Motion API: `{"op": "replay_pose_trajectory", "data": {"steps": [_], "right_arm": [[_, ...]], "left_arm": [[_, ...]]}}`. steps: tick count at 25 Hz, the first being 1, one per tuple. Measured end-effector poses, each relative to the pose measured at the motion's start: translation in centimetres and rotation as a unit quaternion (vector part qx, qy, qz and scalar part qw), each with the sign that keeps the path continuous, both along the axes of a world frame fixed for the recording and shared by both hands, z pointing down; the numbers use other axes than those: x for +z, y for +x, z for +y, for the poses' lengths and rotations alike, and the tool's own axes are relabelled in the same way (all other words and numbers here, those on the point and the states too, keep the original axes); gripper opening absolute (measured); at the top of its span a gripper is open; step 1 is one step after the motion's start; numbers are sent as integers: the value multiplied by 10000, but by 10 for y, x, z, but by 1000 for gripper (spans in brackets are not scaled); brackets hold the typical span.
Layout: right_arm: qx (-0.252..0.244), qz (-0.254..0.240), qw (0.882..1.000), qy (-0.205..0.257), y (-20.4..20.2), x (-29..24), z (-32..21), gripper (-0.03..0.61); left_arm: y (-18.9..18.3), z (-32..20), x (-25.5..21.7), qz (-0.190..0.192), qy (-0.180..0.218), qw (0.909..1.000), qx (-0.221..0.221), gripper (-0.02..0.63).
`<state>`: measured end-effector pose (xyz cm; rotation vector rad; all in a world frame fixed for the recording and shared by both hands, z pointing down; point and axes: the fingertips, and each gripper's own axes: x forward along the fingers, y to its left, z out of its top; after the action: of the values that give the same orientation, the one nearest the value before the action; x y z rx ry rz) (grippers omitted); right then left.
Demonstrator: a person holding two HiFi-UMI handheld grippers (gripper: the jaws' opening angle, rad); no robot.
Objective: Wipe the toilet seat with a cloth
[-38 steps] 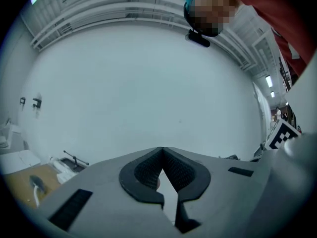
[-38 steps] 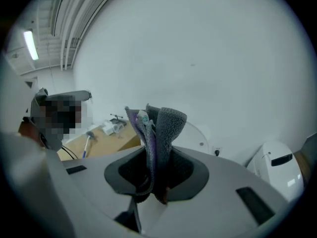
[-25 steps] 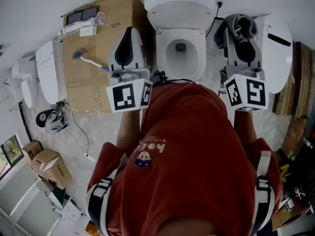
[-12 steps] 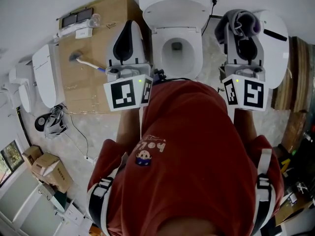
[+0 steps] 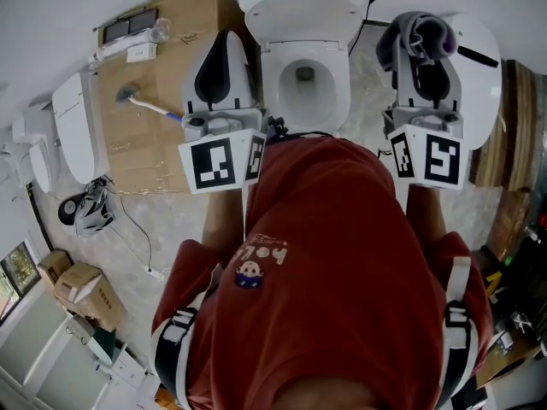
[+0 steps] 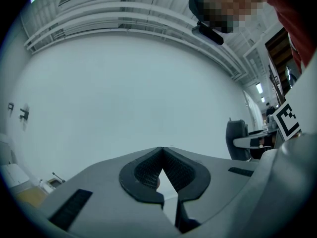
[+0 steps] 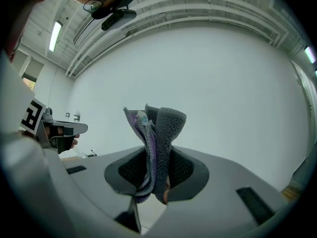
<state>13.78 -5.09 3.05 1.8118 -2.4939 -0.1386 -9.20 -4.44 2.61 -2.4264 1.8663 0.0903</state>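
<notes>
Pale stone floor [image 5: 171, 220] lies under a person in a red shirt [image 5: 342, 263], who stands in front of a white toilet [image 5: 301, 58] with its lid [image 5: 299, 7] raised and the seat [image 5: 275, 92] down around the bowl. To the left of the toilet stands a big cardboard box [image 5: 162, 143], and a brush [image 5: 141, 102] lies on top of it. Both grippers are held up in front of the person. The left gripper [image 5: 224, 43] is between the box and the toilet; its jaws are pressed together and nothing is between them. The right gripper [image 5: 419, 54] is at the right side of the toilet and pinches a grey and purple cloth [image 5: 417, 34], which stands folded above the jaws, apart from the seat
</notes>
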Motion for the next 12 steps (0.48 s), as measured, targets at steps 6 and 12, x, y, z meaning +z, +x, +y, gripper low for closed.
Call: {"op": "replay_pose_trajectory", "data": {"steps": [6,12], "right_arm": [[-44,9,10000,-18,-3,3,0,83],[-71,54,10000,-41,-6,6,2,83]], "left_arm": [[1,2,2,-20,-24,10000,-11,14],[-1,3,3,-25,-52,10000,-32,14]]}}
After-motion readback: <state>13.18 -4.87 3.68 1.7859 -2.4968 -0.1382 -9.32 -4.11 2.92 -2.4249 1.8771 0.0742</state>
